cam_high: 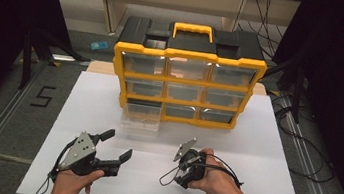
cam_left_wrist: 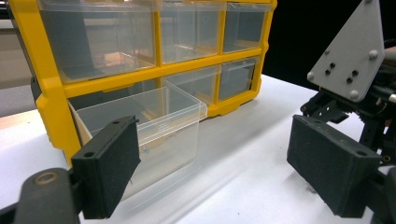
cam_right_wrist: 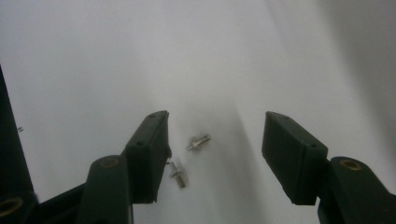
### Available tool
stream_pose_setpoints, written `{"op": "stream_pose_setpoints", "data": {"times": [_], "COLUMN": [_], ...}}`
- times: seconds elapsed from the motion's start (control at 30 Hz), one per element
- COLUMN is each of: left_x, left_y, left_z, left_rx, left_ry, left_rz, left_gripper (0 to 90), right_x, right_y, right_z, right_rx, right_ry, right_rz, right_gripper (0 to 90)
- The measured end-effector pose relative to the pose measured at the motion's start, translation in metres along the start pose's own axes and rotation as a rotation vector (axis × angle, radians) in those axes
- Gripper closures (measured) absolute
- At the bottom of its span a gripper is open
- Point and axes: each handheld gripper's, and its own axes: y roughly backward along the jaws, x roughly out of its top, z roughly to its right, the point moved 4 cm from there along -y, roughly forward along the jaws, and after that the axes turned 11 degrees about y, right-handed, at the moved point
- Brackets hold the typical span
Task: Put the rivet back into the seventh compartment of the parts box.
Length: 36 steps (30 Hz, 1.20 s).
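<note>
Right hand-held gripper (cam_right_wrist: 212,151) points down at the tabletop (cam_high: 255,138), jaws spread wide and holding nothing, bracketing two small metal bolts (cam_right_wrist: 189,158) lying loose between them, probably lined up for a pick. Left hand-held gripper (cam_high: 109,145) also wide open and empty, hovering low, aimed toward the pulled-out clear drawer (cam_left_wrist: 154,135), likely the drop spot. That drawer sticks out of the bottom-left slot of the yellow parts organizer (cam_high: 187,81); the other drawers are shut. Bolts too small to spot from the high view; drawer contents hard to make out through the plastic.
</note>
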Motion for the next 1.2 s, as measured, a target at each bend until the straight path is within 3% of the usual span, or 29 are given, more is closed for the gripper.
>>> {"op": "stream_pose_setpoints", "data": {"times": [0.17,0.37,0.5,0.53,0.63,0.73,0.83,0.87,0.9,1.07,1.2], "left_x": [0.0,0.0,0.0,0.0,0.0,0.0,0.0,0.0,0.0,0.0,0.0], "left_y": [0.0,0.0,0.0,0.0,0.0,0.0,0.0,0.0,0.0,0.0,0.0], "left_z": [0.0,0.0,0.0,0.0,0.0,0.0,0.0,0.0,0.0,0.0,0.0], "left_rx": [-0.001,0.001,0.0,0.001,0.001,0.001,0.0,0.001,0.001,0.001,0.0], "left_ry": [0.0,-0.003,-0.002,-0.003,-0.002,-0.001,-0.003,-0.003,-0.002,-0.002,-0.002], "left_rz": [-0.001,-0.002,-0.001,-0.002,-0.002,-0.001,-0.001,-0.001,-0.001,-0.001,-0.001], "left_gripper": [16.7,16.7,16.7,16.7,16.7,16.7,16.7,16.7,16.7,16.7,16.7], "right_x": [0.0,-0.001,-0.002,-0.002,-0.002,-0.002,-0.002,-0.001,-0.001,0.005,0.008], "right_y": [-0.004,-0.008,-0.01,-0.012,-0.013,-0.013,-0.013,-0.012,-0.012,-0.001,0.006], "right_z": [0.0,-0.001,-0.001,-0.001,-0.002,-0.003,-0.002,-0.003,-0.003,0.002,0.006], "right_rx": [0.017,0.023,0.031,0.035,0.037,0.045,0.017,0.035,0.019,-0.027,-0.061], "right_ry": [0.019,0.004,0.001,0.004,0.014,0.012,0.035,0.028,0.022,0.046,0.038], "right_rz": [-0.027,-0.02,-0.047,-0.043,-0.036,-0.044,-0.044,-0.05,-0.05,0.032,0.081], "right_gripper": [51.3,61.5,67.7,74.1,81.5,82.4,82.8,82.9,82.9,82.9,82.8]}}
